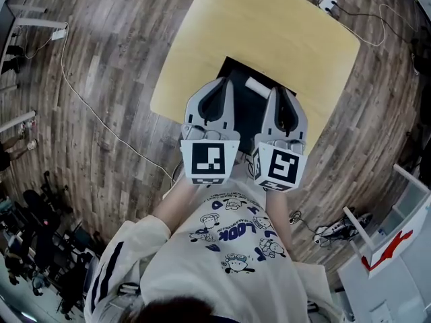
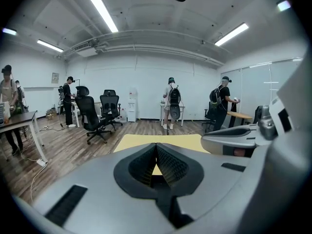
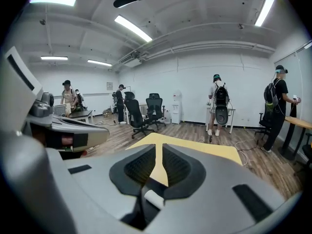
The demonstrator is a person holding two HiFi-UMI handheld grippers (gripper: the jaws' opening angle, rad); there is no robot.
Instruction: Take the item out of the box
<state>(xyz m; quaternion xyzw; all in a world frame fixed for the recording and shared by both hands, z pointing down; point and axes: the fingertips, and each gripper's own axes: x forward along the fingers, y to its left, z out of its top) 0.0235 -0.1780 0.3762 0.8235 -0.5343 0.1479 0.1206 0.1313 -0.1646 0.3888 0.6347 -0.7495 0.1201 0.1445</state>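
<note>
A black box [image 1: 246,118] lies open on the near edge of a yellow table [image 1: 269,32]. In it rests a white cylinder-shaped item [image 1: 257,86]. I hold both grippers side by side just above the box. The left gripper [image 1: 221,81] [image 2: 156,146] is shut, its pads meeting with nothing between them. The right gripper [image 1: 279,90] [image 3: 159,146] is shut too, with only a thin slit between its pads that shows the table. The white item [image 3: 155,199] shows in the dark gap below the right jaws, apart from the pads. Most of the box is hidden under the grippers.
Wooden floor surrounds the table, with a white cable [image 1: 87,106] at the left and a power strip [image 1: 328,4] behind the table. Several people and office chairs [image 2: 92,118] stand farther back in the room. White furniture [image 1: 397,247] is at the lower right.
</note>
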